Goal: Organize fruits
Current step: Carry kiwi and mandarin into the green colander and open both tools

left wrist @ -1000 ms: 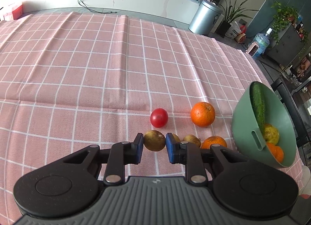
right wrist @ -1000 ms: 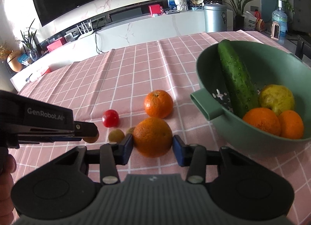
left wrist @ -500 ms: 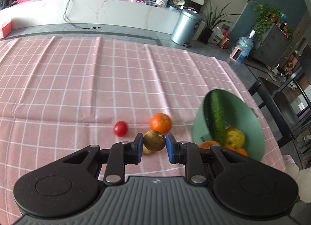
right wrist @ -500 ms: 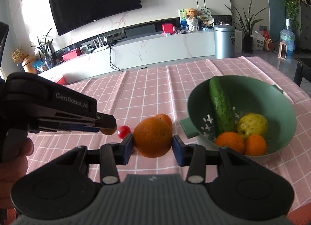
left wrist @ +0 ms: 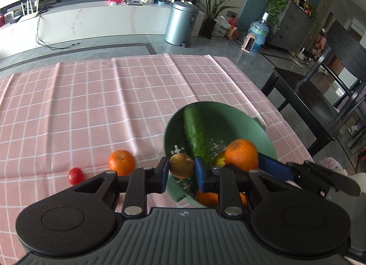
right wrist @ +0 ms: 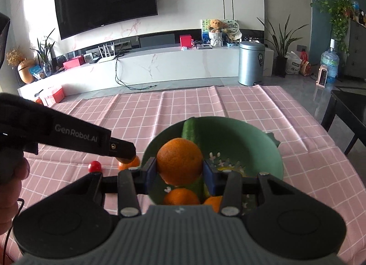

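Evidently both hands were carrying fruit to the same place. The left gripper [left wrist: 181,171] had its jaws clamped on a small brownish fruit [left wrist: 181,165], and the right gripper [right wrist: 180,172] had its jaws clamped on an orange [right wrist: 180,160]; each was held just above the green bowl [left wrist: 263,136], seemingly so that a release would drop it inside rather than on the cloth [left wrist: 91,104]. The bowl sat near the table's right edge, within reach of both hands. Its holes suggested a strainer, fit for gathering produce.

Counted: in the bowl lay one cucumber [left wrist: 194,127], one yellow fruit [left wrist: 219,158] and two oranges [right wrist: 181,197], partly hidden by the grippers. On the cloth there remained in view one orange [left wrist: 121,162] and one small red fruit [left wrist: 76,175], near each other to the left of the bowl. That made four oranges in all, one of them held.
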`<state>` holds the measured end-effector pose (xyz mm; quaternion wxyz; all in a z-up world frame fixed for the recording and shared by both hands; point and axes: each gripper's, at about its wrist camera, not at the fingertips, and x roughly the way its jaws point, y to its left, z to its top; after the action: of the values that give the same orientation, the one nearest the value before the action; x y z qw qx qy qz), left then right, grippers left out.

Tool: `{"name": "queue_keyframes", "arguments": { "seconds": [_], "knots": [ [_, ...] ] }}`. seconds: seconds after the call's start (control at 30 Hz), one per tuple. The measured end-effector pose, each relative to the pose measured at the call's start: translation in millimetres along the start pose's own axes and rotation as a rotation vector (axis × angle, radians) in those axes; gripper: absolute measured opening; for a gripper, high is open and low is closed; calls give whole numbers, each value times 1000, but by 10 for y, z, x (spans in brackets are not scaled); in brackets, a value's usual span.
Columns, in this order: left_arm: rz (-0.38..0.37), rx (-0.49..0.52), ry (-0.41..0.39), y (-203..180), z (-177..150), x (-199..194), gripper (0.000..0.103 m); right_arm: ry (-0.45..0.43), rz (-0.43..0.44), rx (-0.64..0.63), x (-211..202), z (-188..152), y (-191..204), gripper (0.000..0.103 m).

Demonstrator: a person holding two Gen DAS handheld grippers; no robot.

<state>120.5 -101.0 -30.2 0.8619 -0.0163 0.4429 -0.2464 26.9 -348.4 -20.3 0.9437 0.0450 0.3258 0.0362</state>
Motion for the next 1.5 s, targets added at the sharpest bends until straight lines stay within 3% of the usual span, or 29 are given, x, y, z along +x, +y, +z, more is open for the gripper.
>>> {"name": "queue_keyframes", "arguments": {
  "seconds": [0.53, 0.93, 1.3, 1.37, 1.5],
  "knots": [
    [14, 30, 107, -31, 93, 412, 28, 130, 9, -58, 721, 153, -392, 40],
    [30, 26, 121, -32, 110, 495, 28, 150, 23, -62, 856, 211, -445, 41],
    [-10, -16, 104, 17, 98, 371, 47, 146, -5, -29, 788, 246, -451, 43],
    [-4, -7, 81, 2, 88, 289, 50, 138, -23, -27, 732, 266, -429, 51],
    [4, 13, 49, 8, 59, 103, 52, 118, -30, -22, 591, 300, -361, 54]
  ]
}}
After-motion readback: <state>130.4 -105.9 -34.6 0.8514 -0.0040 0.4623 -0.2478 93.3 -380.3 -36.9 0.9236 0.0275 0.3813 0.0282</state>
